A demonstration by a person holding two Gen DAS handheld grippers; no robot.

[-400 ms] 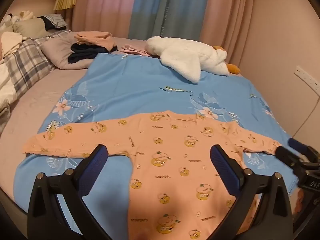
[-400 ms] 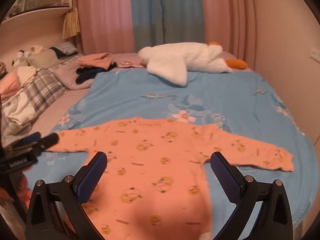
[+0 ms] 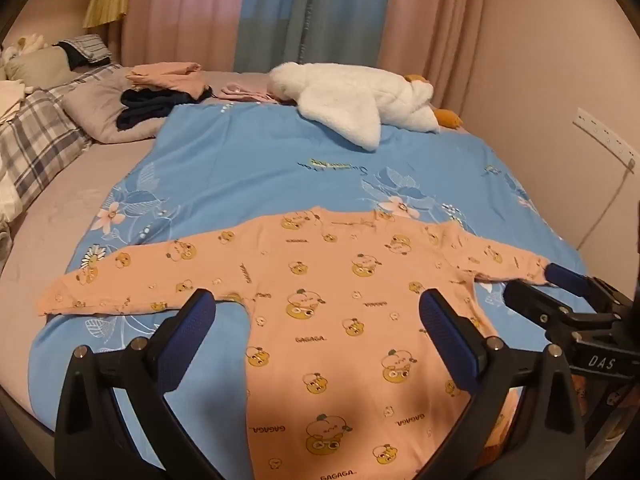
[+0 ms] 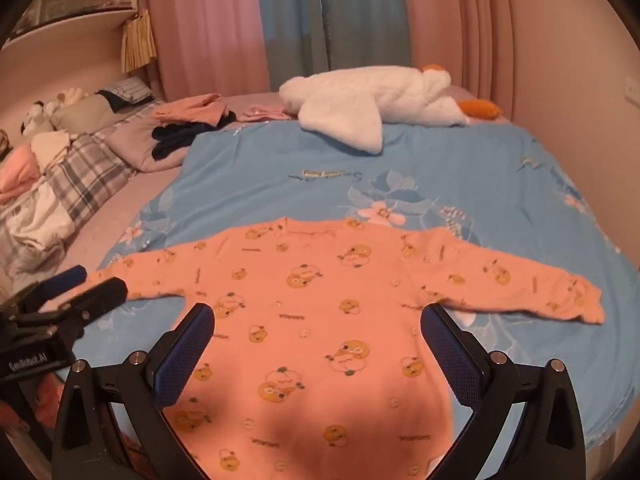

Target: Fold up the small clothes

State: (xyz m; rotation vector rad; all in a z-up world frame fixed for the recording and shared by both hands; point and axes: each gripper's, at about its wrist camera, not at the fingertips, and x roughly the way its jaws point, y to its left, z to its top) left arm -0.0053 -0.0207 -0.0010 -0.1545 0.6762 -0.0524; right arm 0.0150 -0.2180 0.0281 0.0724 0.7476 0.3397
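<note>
Nearest the left wrist camera, the left gripper [image 3: 316, 316] stands with its blue-padded jaws spread wide and nothing between them, tilted down over the lower body of the orange garment [image 3: 340, 320]. The near end of the garment runs out of view under the gripper frame, so its hem or legs cannot be made out. The right gripper [image 4: 318, 324] is likewise spread wide and empty, poised above the same cloth; in the left wrist view it [image 3: 544, 284] shows from the side at the right sleeve's cuff, one blue pad seemingly just at the cuff edge, though contact is hard to judge. In the right wrist view the left gripper [image 4: 84, 284] covers the left sleeve's end.

The garment lies flat, both sleeves stretched out sideways, on the near half of a blue floral sheet [image 3: 260, 168]. Beyond it lies a white plush goose [image 3: 352, 100], its orange beak partly cut off behind its body. Far left, folded pink and dark clothes [image 3: 164, 88] sit on a pillow beside a plaid quilt [image 3: 36, 140]. Curtains [image 3: 304, 12] hang at the far wall.
</note>
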